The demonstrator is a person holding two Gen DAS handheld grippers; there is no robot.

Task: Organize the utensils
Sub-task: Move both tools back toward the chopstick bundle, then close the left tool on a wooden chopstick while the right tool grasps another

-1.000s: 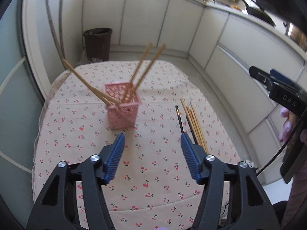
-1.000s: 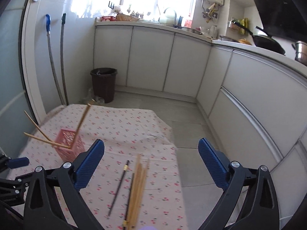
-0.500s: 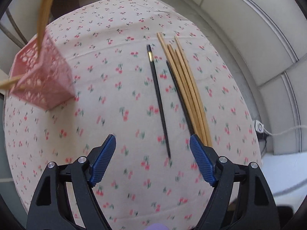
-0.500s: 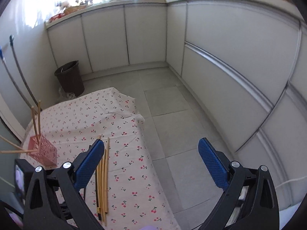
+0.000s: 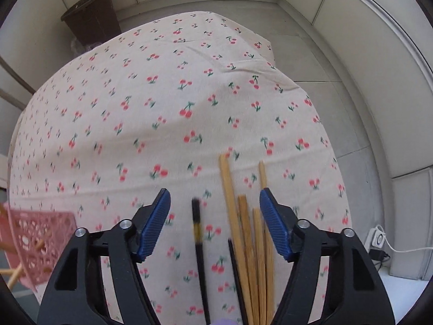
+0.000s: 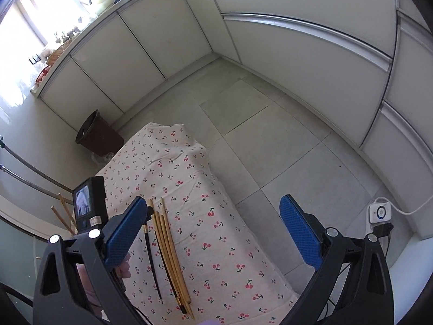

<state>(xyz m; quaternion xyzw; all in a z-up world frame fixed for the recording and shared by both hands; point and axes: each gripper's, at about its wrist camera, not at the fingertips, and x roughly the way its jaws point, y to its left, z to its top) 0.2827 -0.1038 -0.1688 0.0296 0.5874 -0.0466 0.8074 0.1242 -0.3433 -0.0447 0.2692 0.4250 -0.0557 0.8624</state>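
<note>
1. Left gripper: jaws apart, now low over the cherry-print tablecloth; the wooden chopsticks and black chopstick lie between its fingers, nearer than half a second ago.
2. Pink basket: has slid to the lower left edge of the left wrist view, with chopsticks in it.
3. Right gripper: jaws wide apart, empty, raised beside the table, tilted further toward the floor.
4. Brown bin: beyond the table's far end.

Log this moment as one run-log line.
phase: reach | left tool: open over chopsticks on tablecloth | right tool: open, empty, off to the side | basket: at left
</note>
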